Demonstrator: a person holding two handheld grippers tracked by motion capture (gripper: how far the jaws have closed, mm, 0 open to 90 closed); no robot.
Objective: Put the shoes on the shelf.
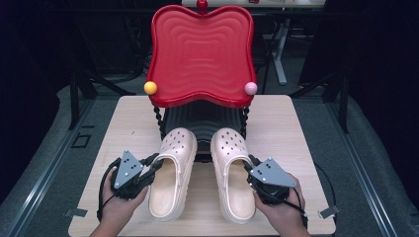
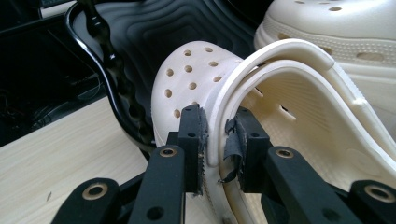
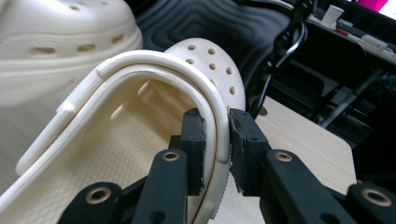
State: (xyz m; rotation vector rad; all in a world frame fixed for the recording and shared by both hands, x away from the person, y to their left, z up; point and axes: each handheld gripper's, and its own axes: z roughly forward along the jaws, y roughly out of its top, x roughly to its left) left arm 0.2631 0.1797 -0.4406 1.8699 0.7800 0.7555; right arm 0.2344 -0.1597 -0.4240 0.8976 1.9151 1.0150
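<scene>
Both grippers grip footwear. Seen from the high view, the left gripper (image 1: 152, 167), at the lower left of the frame, has its black jaws pinched on the outer side wall of the left cream foam clog with round holes in its toe (image 1: 172, 173). The right gripper (image 1: 251, 168), at the lower right, clamps the outer side wall of the matching right cream foam clog (image 1: 232, 174). The clogs lie side by side at the lower middle, toes pointing up the frame towards a black ribbed shelf (image 1: 202, 121) under a glossy red wavy-edged plastic tray (image 1: 201, 54). That tray fills the upper middle and carries a yellow ball (image 1: 150, 87) at its lower left corner and a pink ball (image 1: 251, 88) at its lower right. All of it stands on a pale wooden table (image 1: 131, 123). A hand (image 1: 117, 207) holds each gripper at the bottom edge.

From the left gripper view, the two jaws rise from the bottom centre, set narrowly apart, with the left clog's rim and folded strap squeezed between the pads (image 2: 232, 140); one pad's lining is torn. The other clog sits in the upper right corner.

From the right gripper view, the jaws at the bottom centre likewise pinch the right clog's rim and strap between the pads (image 3: 198, 140), with the perforated toe just above them and the other clog in the upper left.
</scene>
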